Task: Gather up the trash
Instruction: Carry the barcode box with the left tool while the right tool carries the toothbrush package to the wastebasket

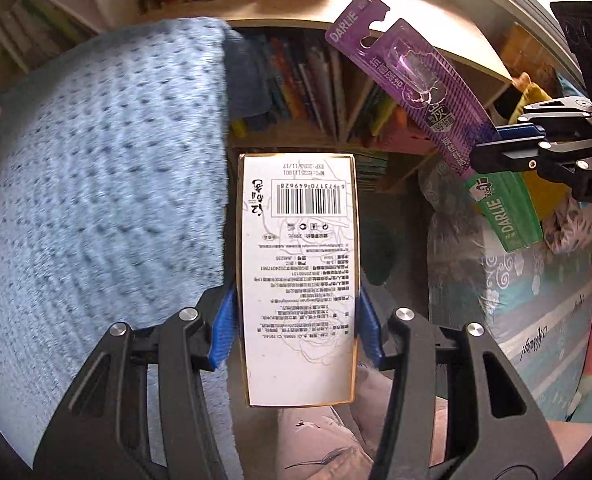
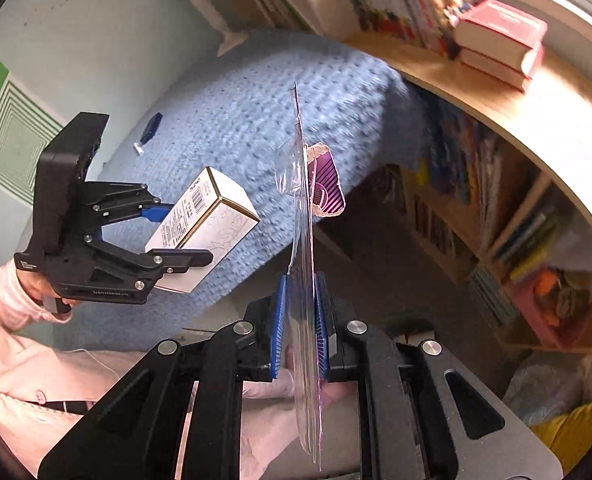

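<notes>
Leftmost, seen from the left wrist camera, a blue knitted blanket (image 1: 96, 184) fills the view beside the white carton (image 1: 299, 280), and from the right wrist camera a small dark object with a white tip lies on that blanket, far to the left of the carton. A hand in a pink sleeve (image 2: 0, 300) carries the left gripper (image 1: 299, 320), whose blue pads are clamped on the two long sides of the white carton, so the jaws are grasping it partway along its length. The carton's barcode face is turned toward the left wrist camera, its print upside down, and gold edging runs around it. It is held in the air, off the blanket, with pale pink clothing showing below its near end.

Right of the carton, the right gripper (image 2: 301, 332) has its jaws clenched on a flat toothbrush blister pack (image 1: 412, 80). The pack's purple card reads DARLIE, a green DARLIE strip (image 1: 504, 212) hangs at its lower end, and from the right wrist camera the clear plastic is edge-on, with a torn purple flap near its top. The pack too is in the air, well apart from the carton.

Behind and to the right of the carton stands a wooden bookshelf (image 2: 496, 92) packed with books, and two red books (image 2: 500, 40) are stacked on top of it.
</notes>
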